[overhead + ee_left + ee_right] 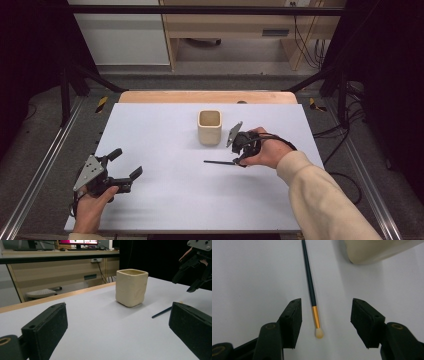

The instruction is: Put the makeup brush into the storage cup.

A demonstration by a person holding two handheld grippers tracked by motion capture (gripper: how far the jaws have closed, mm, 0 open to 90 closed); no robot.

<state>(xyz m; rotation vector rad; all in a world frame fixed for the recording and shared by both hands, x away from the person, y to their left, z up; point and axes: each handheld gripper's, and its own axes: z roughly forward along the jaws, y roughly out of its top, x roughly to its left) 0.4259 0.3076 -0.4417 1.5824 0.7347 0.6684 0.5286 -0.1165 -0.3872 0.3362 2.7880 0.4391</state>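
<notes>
A thin dark-handled brush [217, 162] with a gold ferrule and a pale tip lies flat on the white table sheet [160, 135], in front of a cream square cup [209, 127]. My right gripper [237, 154] points down over the brush's tip end. In the right gripper view its jaws [327, 306] stand apart on either side of the brush [310, 282], neither pad touching it; the cup [374, 250] is at the upper right. My left gripper [126, 163] rests open and empty at the front left. Its own view shows the cup [131, 287], the brush [162, 312] and the right gripper [197, 272].
The sheet covers a wooden table whose far edge [207, 96] shows behind the cup. Metal rails [45, 165] run along the left and right sides. A desk and cables stand beyond the table.
</notes>
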